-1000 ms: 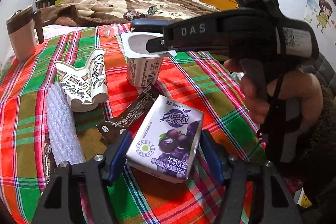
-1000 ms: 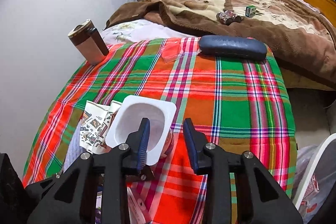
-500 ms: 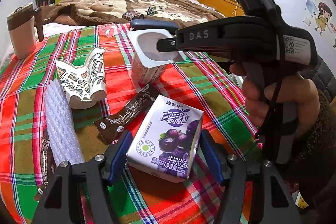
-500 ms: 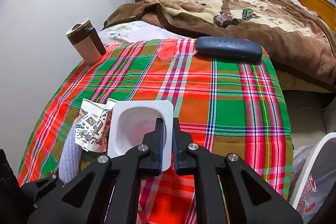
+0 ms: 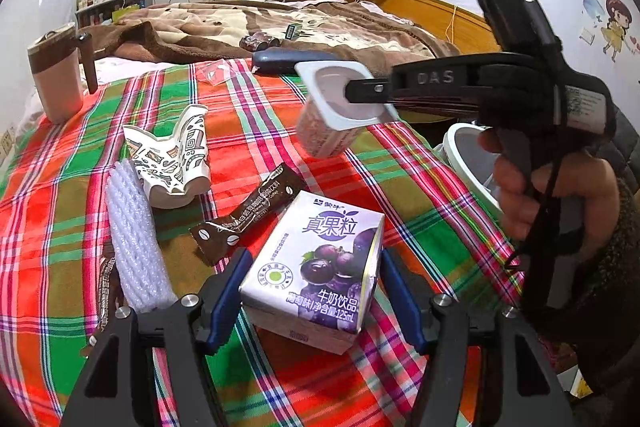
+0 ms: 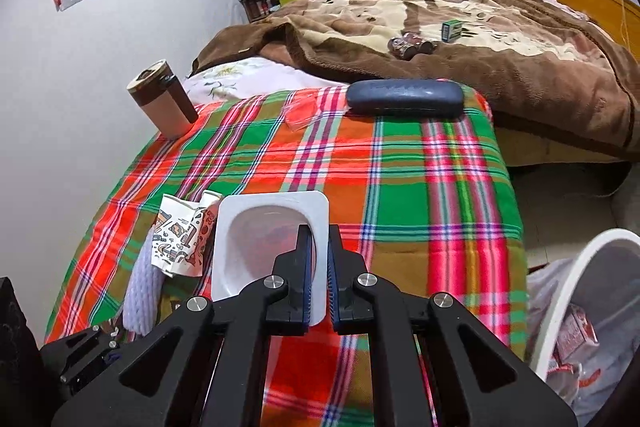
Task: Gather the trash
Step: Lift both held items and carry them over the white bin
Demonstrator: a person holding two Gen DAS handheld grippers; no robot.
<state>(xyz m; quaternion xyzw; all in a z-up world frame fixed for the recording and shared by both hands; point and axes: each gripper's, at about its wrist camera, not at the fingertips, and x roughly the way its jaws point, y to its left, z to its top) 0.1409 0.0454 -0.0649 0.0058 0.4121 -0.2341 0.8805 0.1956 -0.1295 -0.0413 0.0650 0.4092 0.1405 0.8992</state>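
My right gripper [image 6: 318, 259] is shut on the rim of an empty white yogurt cup [image 6: 260, 243] and holds it tilted above the plaid tablecloth; the cup [image 5: 332, 107] also shows in the left wrist view, lifted off the table. My left gripper [image 5: 312, 279] is open, its blue fingers on either side of a purple grape milk carton [image 5: 320, 263] that rests on the cloth. A crumpled patterned paper cup [image 5: 172, 155], a brown coffee sachet [image 5: 248, 215] and a white foam net sleeve [image 5: 132, 243] lie to the left.
A white bin [image 6: 580, 307] with a bag liner and trash inside stands off the table's right edge. A brown and beige mug [image 6: 164, 103], a dark glasses case [image 6: 404, 97] and a clear wrapper [image 6: 302, 111] sit at the far end. A bed lies behind.
My right gripper closed on the yogurt cup's rim, then lifted it off the table and carried it to the right, tilted. My left gripper stayed open around the carton.
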